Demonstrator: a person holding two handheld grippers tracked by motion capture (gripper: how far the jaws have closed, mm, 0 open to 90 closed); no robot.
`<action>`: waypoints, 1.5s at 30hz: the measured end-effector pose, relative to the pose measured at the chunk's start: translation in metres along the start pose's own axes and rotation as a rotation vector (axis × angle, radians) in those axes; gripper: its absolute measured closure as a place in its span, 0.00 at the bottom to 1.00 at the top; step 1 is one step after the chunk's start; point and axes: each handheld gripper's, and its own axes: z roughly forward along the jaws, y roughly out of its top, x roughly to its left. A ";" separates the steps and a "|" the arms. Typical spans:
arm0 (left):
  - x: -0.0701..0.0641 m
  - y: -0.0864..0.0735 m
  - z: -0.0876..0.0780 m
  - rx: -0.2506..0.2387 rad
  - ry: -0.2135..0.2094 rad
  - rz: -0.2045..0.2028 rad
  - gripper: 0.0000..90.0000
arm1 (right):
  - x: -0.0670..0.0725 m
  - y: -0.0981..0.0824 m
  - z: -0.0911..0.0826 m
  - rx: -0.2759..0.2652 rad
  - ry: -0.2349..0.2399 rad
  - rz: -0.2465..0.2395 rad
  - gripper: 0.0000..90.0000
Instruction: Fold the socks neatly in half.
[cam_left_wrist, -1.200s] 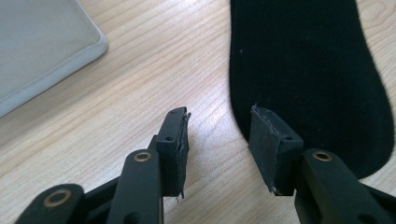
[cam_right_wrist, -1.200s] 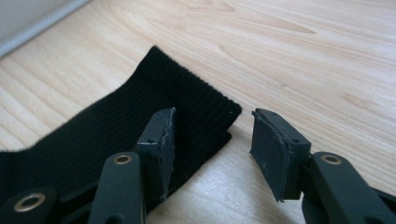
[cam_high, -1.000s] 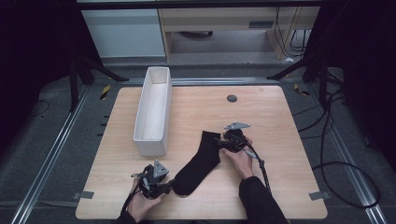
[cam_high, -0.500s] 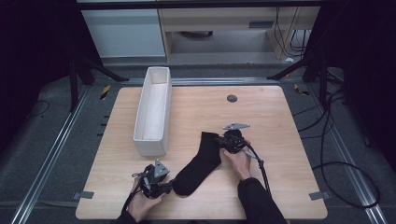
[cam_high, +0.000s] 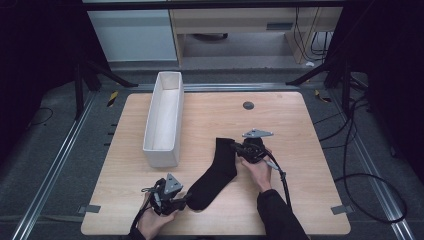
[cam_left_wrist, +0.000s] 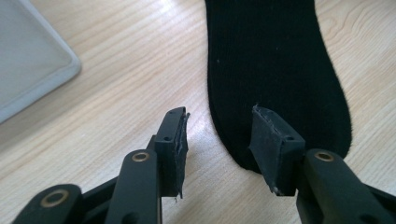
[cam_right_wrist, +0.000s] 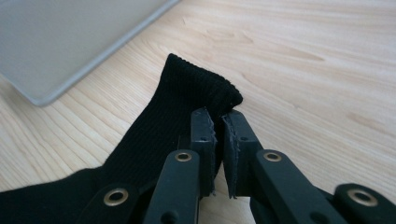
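A black sock (cam_high: 216, 172) lies flat on the table (cam_high: 300, 200), just beside a white bin (cam_high: 163, 117). The right gripper (cam_right_wrist: 218, 122) pinches its cuff edge. The left gripper (cam_left_wrist: 219, 140) gapes wide at the toe, empty. Likely next: close on the toe, then lift.

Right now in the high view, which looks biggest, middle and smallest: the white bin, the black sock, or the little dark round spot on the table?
1. White bin, biggest.
2. Black sock, middle.
3. Dark round spot, smallest by far.
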 end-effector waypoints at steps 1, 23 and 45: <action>-0.001 0.000 0.001 0.002 0.003 0.000 0.60 | 0.000 -0.001 0.002 0.018 -0.009 -0.002 0.93; -0.001 0.000 0.006 0.032 0.004 0.006 0.61 | -0.006 -0.010 0.027 0.103 -0.092 -0.071 0.66; 0.000 0.003 0.011 0.006 0.013 -0.008 0.60 | 0.006 0.010 -0.003 -0.037 0.037 -0.033 0.91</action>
